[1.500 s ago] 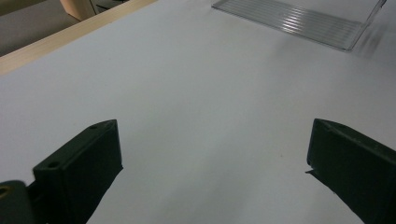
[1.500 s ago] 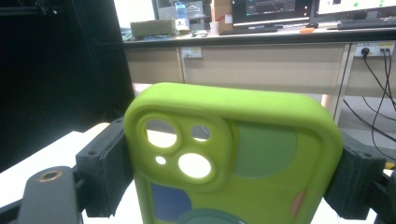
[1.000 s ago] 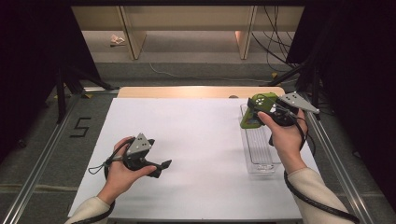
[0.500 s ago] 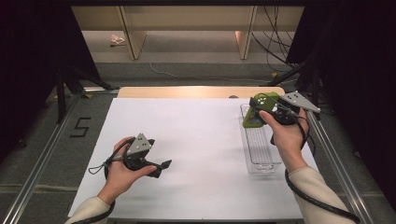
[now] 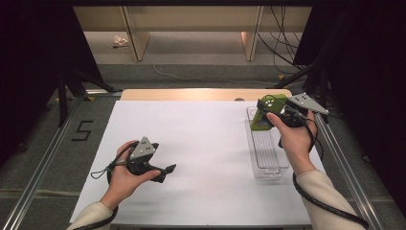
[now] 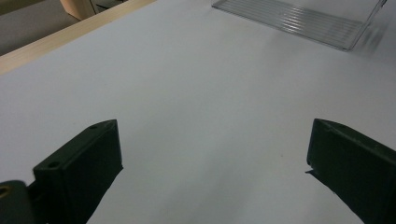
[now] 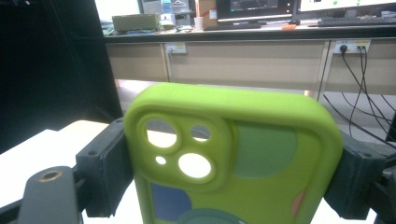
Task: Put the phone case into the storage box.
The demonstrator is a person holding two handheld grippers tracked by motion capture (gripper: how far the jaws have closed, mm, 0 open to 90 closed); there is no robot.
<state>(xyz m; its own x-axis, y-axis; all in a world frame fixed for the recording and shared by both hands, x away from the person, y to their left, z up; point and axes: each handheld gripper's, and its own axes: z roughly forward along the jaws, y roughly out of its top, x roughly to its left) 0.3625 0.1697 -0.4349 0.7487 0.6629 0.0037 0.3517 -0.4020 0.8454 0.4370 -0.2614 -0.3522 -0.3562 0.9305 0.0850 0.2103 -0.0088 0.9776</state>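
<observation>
Phone case [image 7: 233, 154], lime green, camera cut-outs at its upper left: clamped across its width between the two jaws of the right gripper [image 5: 268, 114], one long edge against each jaw. It is held in the air, just ahead of the person's right hand [image 5: 293, 139] and above the far end of the clear tray [image 5: 268, 165] that lies under and behind the gripper.

Handling, as a judgement: an empty case, so very light; the rounded rim looks like soft rubbery plastic, likely to flex inward if squeezed hard. Not fragile, and the matt surface should not slip much. The present hold, edge to edge across the short width, seems the sound one; gripping by the thin back panel near the cut-outs would probably bend it.

Left gripper [image 5: 165, 170]: jaws spread wide with nothing between them, resting low over the bare white table [image 6: 196, 93], the tray well ahead of it and off to one side.

Views compared: the right gripper view gives the contact, jaw against each edge, and coloured patches on the case's back, and a background of desks, sockets and cables. The high view gives what that one lacks: the case's place over the tray and both hands. The left gripper view adds the tray's ribbed floor [image 6: 303, 18].
</observation>
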